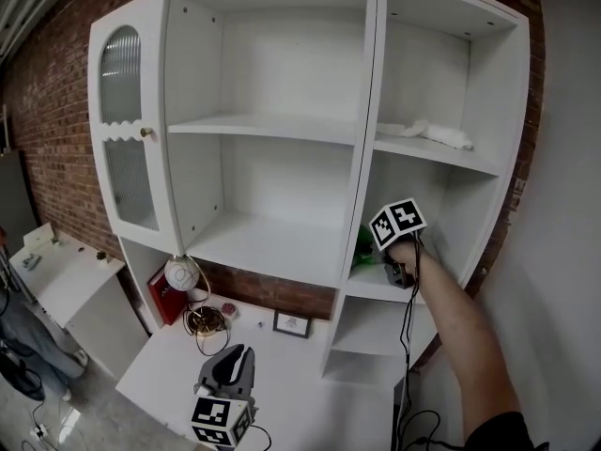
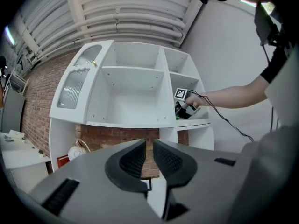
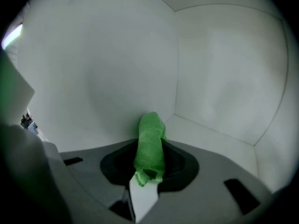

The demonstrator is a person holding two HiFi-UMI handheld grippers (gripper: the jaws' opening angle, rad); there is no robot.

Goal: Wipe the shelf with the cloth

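The right gripper (image 3: pixel 150 161) reached into the white shelf unit's (image 1: pixel 282 130) middle right compartment, its fingers clamped on a green cloth (image 3: pixel 150 141) over that shelf (image 1: pixel 374 286). The left gripper (image 2: pixel 149 157) hung above the counter (image 1: pixel 291 369), its fingers (image 2: pixel 127 162) almost touching, empty.

To my left a red brick wall (image 1: pixel 47 92) runs back behind the furniture, and a plain grey wall (image 1: pixel 573 205) stands on my right. High on my right lies a crumpled white rag (image 1: pixel 437 134). Below me is a white desk top (image 1: pixel 282 374). At its back stand a round white lamp (image 1: pixel 182 272), a red box (image 1: pixel 165 296) just beside the lamp, a brass-coloured ring (image 1: pixel 203 319) in front of them, and a small picture frame (image 1: pixel 292 324). A low white table (image 1: pixel 66 271) sits further left. Overhead is a ribbed ceiling (image 2: pixel 117 13).
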